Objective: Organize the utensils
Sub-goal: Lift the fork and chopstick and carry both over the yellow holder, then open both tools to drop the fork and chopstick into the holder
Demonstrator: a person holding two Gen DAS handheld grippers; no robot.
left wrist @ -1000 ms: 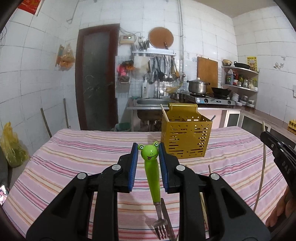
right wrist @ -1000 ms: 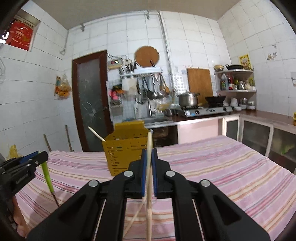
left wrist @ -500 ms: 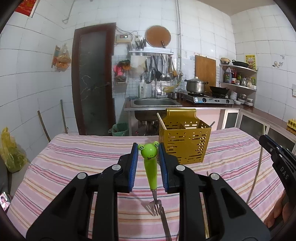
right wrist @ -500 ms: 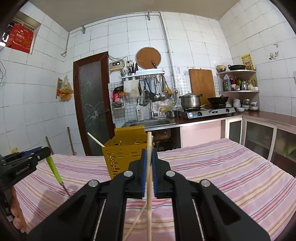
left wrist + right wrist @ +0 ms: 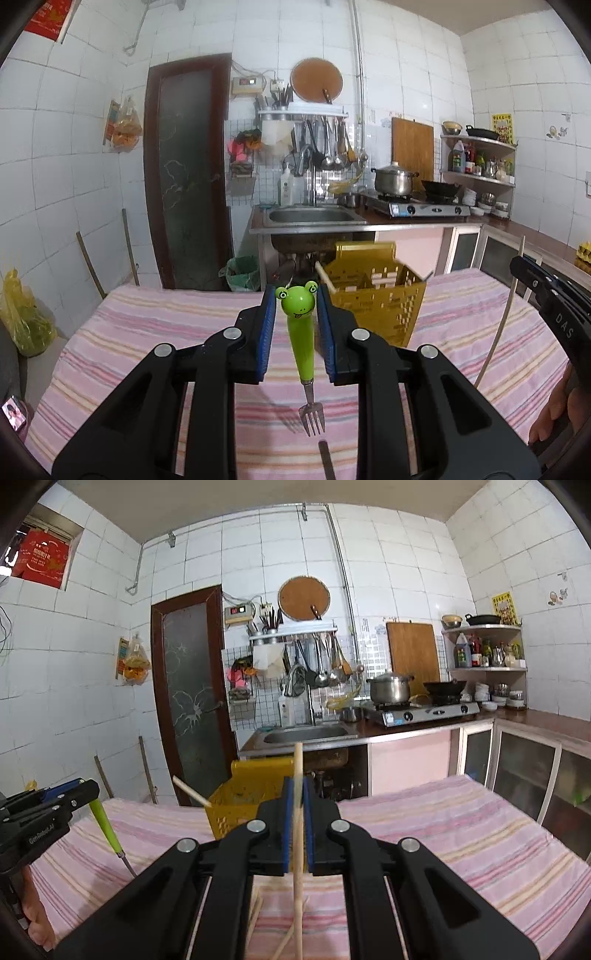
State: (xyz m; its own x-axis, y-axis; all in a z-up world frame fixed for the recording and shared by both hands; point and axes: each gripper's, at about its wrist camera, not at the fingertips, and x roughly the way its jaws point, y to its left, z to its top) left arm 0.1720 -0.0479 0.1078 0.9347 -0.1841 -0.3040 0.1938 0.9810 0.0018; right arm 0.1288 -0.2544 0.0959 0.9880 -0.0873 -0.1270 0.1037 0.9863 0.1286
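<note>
L tongs (image 5: 296,325) pinch frog-handled fork (image 5: 301,332) tines-down, R tongs (image 5: 297,825) clamp upright chopstick (image 5: 297,834); yellow utensil basket (image 5: 373,295) sits just ahead, nearer L.

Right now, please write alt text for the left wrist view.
The left gripper holds a green frog-handled fork, tines down, above a pink striped tablecloth. A yellow utensil basket stands behind it.
</note>
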